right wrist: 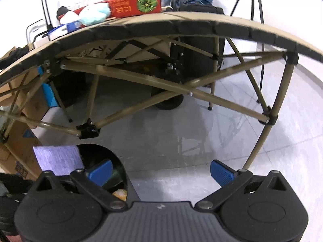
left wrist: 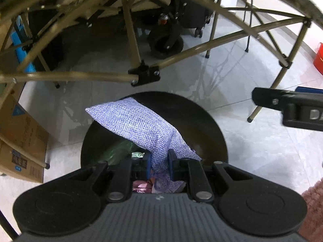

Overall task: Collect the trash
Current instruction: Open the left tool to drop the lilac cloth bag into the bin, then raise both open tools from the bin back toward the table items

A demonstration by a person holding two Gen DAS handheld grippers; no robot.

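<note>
While it hangs over the black trash bin (left wrist: 201,125), the purple woven pouch (left wrist: 137,127) is pinched at its neck by the left gripper (left wrist: 159,164), with green and pink trash visible down inside. Right gripper (right wrist: 161,171) has its blue pads (right wrist: 222,174) spread wide apart, nothing between them, bin at its 9 o'clock. Folding table frame (left wrist: 129,30) sits at 12, cardboard box (left wrist: 20,141) at 9.

You're working in what looks like a storage or utility room, not a lived-in home. A folding table (right wrist: 181,28) stands on pale floor tiles (right wrist: 201,133), with cardboard boxes (left wrist: 22,141) at the left and a tripod (right wrist: 254,0) far right.
</note>
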